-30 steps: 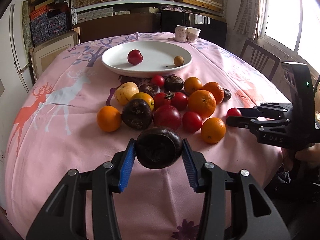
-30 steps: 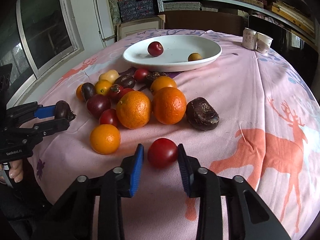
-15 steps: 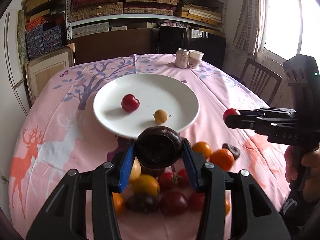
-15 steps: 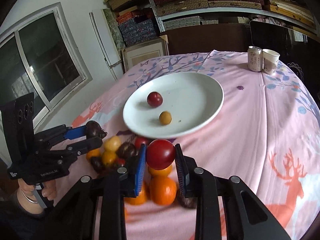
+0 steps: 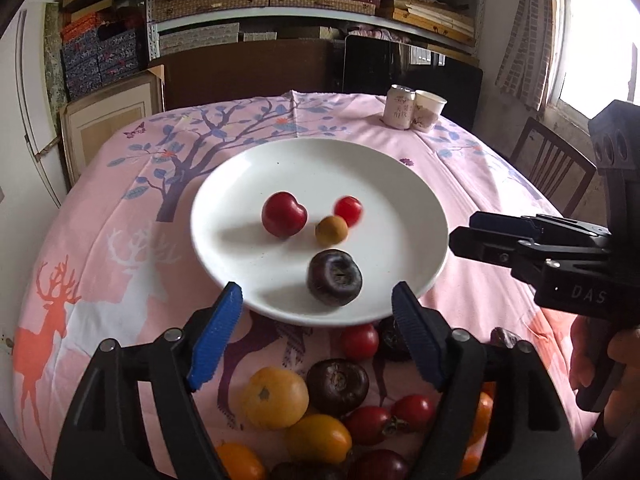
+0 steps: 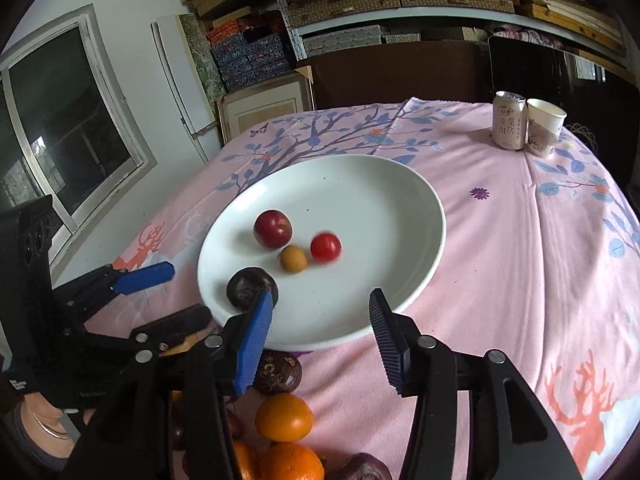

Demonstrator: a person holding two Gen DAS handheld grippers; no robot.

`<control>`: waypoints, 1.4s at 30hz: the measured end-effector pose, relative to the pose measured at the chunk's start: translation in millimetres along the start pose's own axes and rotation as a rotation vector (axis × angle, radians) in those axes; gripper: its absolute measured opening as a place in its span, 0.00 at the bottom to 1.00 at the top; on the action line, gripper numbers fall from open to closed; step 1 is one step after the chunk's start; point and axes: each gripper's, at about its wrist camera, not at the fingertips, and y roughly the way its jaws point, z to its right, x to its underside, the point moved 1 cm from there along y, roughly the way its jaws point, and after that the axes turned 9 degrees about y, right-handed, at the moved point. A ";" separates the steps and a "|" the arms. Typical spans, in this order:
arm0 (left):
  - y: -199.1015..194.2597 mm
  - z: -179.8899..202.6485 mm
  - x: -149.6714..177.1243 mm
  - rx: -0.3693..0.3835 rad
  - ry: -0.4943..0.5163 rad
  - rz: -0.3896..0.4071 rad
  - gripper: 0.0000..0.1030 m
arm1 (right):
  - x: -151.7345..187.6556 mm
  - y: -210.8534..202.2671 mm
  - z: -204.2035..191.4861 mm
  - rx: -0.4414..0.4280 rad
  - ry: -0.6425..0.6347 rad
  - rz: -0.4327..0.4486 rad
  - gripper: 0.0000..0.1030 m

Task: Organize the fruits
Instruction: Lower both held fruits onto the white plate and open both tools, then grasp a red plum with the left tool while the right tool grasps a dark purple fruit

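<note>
A white plate (image 5: 400, 160) holds a red plum (image 5: 284, 215), a small brown-yellow fruit (image 5: 331, 230), a blurred small red tomato (image 5: 348, 211) and a dark purple fruit (image 5: 335, 277). My left gripper (image 5: 317, 288) hangs over the plate's near rim, its jaws opening and gripping nothing; the dark fruit lies free on the plate beyond them. My right gripper (image 6: 320, 300) is also opening and empty above the plate (image 6: 400, 168), with the red tomato (image 6: 325, 246) loose ahead of it. Each gripper shows in the other's view: right gripper (image 5: 464, 230), left gripper (image 6: 182, 294).
A pile of oranges (image 6: 285, 417), tomatoes (image 5: 274, 397) and dark fruits (image 5: 338, 386) lies on the pink cloth just under both grippers. A can (image 6: 508, 120) and paper cup (image 6: 546, 126) stand at the far edge. A chair (image 5: 552, 168) is at the right.
Both grippers moved forward from the pile to the plate and opened. The dark fruit left the left gripper and the red tomato left the right; both now lie on the plate.
</note>
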 end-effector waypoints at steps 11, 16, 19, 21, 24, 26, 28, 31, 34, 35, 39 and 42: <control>-68.0 46.2 103.0 0.082 0.148 -0.027 0.73 | 90.0 -57.3 39.6 -0.018 0.072 0.042 0.61; -51.0 52.7 115.1 0.112 0.121 -0.073 0.47 | 98.4 -62.6 55.0 -0.064 0.148 0.053 0.61; -43.7 53.9 111.3 0.108 0.109 -0.074 0.42 | 101.3 -63.1 54.4 -0.071 0.143 0.058 0.61; -42.7 55.5 106.8 0.097 0.117 -0.061 0.42 | 101.8 -64.1 54.9 -0.087 0.149 0.058 0.61; -38.0 53.2 100.7 0.080 0.114 -0.065 0.41 | 101.0 -64.9 57.9 -0.106 0.165 0.058 0.61; -35.8 50.3 98.2 0.057 0.114 -0.068 0.41 | 101.8 -65.8 57.5 -0.111 0.164 0.061 0.61; -32.6 46.9 95.8 0.045 0.112 -0.074 0.45 | 102.2 -66.4 55.8 -0.113 0.155 0.065 0.61; -30.4 44.0 95.3 0.050 0.111 -0.070 0.49 | 103.1 -67.3 54.0 -0.115 0.144 0.068 0.61; -24.8 33.8 95.0 0.115 0.056 -0.085 0.51 | 103.5 -67.3 53.9 -0.117 0.147 0.064 0.61; -23.6 30.0 94.9 0.139 0.035 -0.090 0.51 | 103.5 -67.0 54.0 -0.118 0.148 0.063 0.61; -24.8 31.9 96.2 0.187 0.028 -0.072 0.36 | 103.4 -67.5 53.9 -0.119 0.146 0.065 0.61; -30.2 31.7 98.2 0.203 0.000 -0.049 0.36 | 103.2 -68.2 54.0 -0.119 0.147 0.069 0.61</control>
